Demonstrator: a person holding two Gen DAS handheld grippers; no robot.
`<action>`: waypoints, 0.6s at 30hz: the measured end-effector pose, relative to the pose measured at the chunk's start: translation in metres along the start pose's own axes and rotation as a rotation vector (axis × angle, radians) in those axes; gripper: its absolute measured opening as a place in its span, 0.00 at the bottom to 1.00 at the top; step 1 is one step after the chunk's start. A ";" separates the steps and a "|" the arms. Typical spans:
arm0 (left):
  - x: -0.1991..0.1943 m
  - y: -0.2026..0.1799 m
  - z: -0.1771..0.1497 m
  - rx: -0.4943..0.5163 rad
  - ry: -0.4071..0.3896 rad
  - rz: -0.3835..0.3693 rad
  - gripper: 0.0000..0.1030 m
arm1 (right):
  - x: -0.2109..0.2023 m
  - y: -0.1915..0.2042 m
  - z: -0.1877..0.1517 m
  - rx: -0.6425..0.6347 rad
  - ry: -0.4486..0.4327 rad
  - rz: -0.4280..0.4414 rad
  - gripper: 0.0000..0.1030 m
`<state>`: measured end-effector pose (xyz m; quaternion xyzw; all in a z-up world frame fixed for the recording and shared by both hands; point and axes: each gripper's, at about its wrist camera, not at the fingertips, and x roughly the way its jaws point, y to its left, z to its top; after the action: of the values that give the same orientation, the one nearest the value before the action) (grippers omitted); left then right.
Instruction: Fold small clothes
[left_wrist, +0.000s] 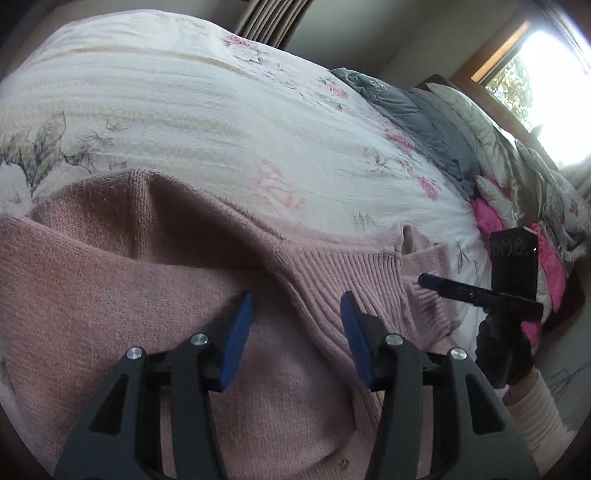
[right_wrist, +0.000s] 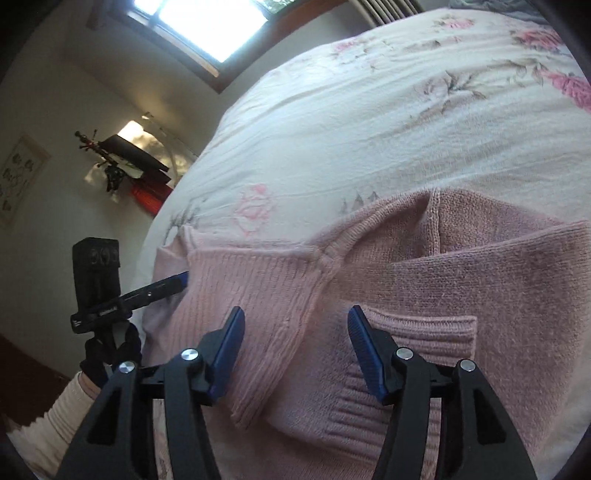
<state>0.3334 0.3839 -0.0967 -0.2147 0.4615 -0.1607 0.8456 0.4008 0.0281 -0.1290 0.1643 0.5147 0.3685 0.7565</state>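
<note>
Pink knit sweater (left_wrist: 155, 280) sprawls across the floral bed (left_wrist: 177, 110), directly under your left tool (left_wrist: 297, 314) and right tool (right_wrist: 295, 332), both gaping empty.

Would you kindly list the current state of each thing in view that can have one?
Pink knitted sweater: lying on the bed, partly folded, sleeve laid over the body.
Left hand-held gripper: open, empty, above the sweater.
Right hand-held gripper: open, empty, above the ribbed cuff.
Floral bedspread: spread out, lightly wrinkled.
</note>
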 end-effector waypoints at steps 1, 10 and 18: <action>0.001 0.001 0.003 -0.009 -0.012 -0.005 0.46 | 0.010 -0.003 0.002 0.018 0.012 0.003 0.57; 0.008 0.014 0.040 -0.069 -0.084 0.008 0.11 | 0.030 0.006 0.039 0.012 -0.049 -0.027 0.12; 0.031 0.021 0.061 0.006 -0.075 0.143 0.17 | 0.054 -0.002 0.046 -0.018 -0.025 -0.190 0.17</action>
<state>0.4033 0.4004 -0.0997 -0.1846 0.4432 -0.0930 0.8723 0.4536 0.0716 -0.1464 0.1125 0.5151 0.2977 0.7958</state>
